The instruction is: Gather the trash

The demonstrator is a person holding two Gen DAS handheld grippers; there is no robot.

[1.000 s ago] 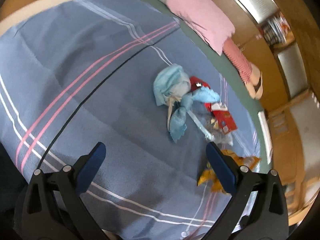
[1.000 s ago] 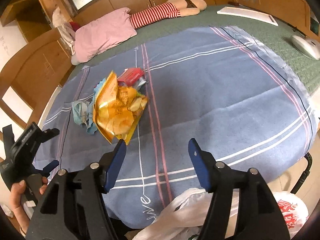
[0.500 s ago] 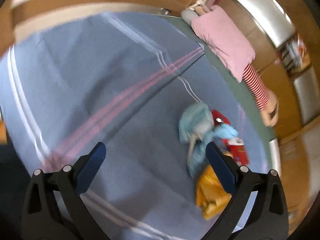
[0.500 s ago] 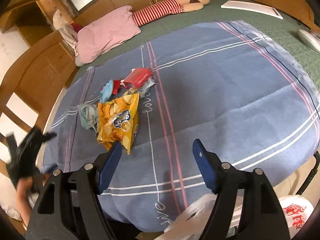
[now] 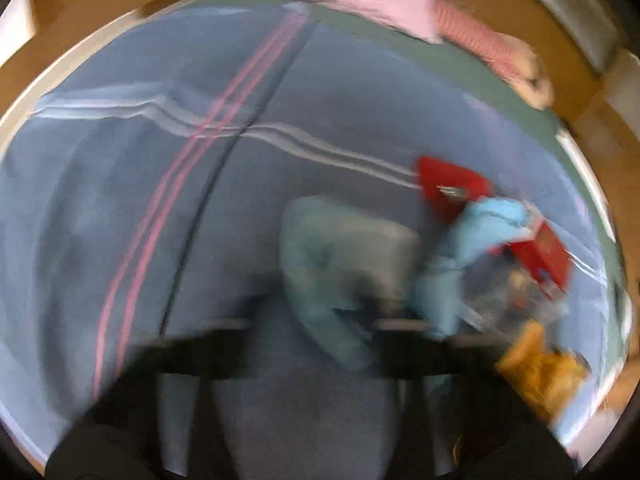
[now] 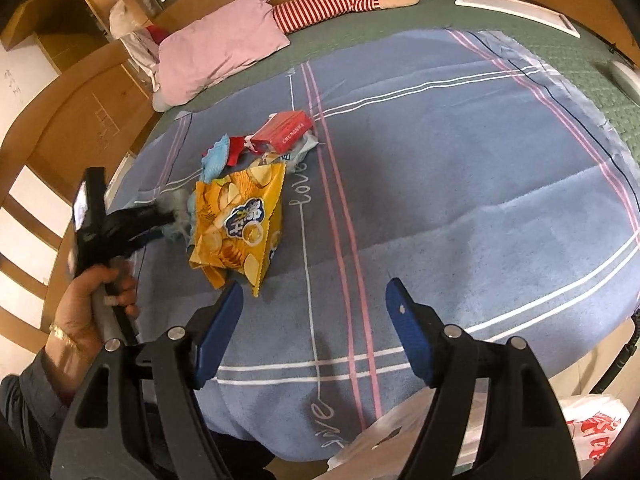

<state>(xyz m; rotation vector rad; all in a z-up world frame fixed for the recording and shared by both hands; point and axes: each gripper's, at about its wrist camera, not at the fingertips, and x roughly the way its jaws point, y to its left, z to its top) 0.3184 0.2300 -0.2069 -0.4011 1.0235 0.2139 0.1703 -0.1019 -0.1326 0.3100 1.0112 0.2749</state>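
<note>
The left gripper (image 6: 170,220) is closing on the pale blue tissue wad (image 5: 344,248) near the bed's left edge; soft, weightless, pinch anywhere. The right gripper (image 6: 316,336) hovers open, empty.

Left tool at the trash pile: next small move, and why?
Probably finish the pinch, then lift. The left tool is closing with the pale blue wad between its tips, beside the yellow chip bag. The left wrist view is too blurred to confirm a firm hold. The white plastic bag waits at the blanket's near edge.
</note>
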